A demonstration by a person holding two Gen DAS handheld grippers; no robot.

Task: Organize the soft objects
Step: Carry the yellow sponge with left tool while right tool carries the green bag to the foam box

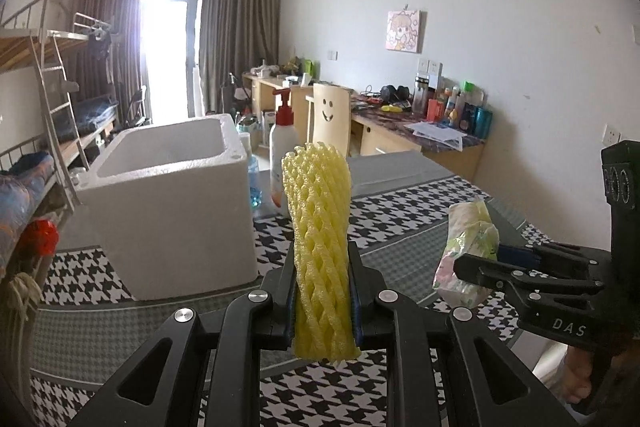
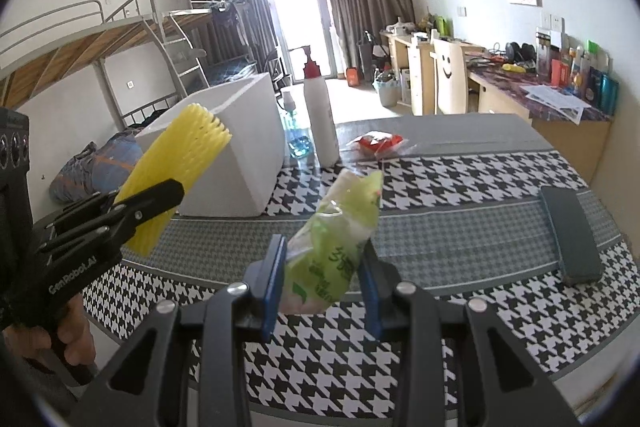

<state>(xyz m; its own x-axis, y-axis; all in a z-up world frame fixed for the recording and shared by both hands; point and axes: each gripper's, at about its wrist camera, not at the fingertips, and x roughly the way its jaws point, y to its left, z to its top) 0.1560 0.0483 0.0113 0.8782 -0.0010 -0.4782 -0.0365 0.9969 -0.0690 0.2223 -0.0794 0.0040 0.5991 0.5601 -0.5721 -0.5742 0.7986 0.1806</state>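
Note:
My left gripper (image 1: 322, 291) is shut on a yellow foam net sleeve (image 1: 318, 227), which stands upright between its pads above the houndstooth tablecloth (image 1: 400, 211). In the right wrist view the same sleeve (image 2: 176, 171) sticks up at the left. My right gripper (image 2: 322, 287) is shut on a green and white tissue pack (image 2: 340, 239), held off the table and tilted; the pack (image 1: 466, 251) also shows at the right of the left wrist view. A white foam box (image 1: 172, 203), open at the top, stands on the table ahead and left of both grippers.
A white pump bottle with a red top (image 2: 318, 115) and a blue spray bottle (image 2: 296, 135) stand behind the box. A red plastic packet (image 2: 378, 143) lies further back. A dark grey case (image 2: 572, 235) rests at the right. Beyond are a chair, desks and bunk beds.

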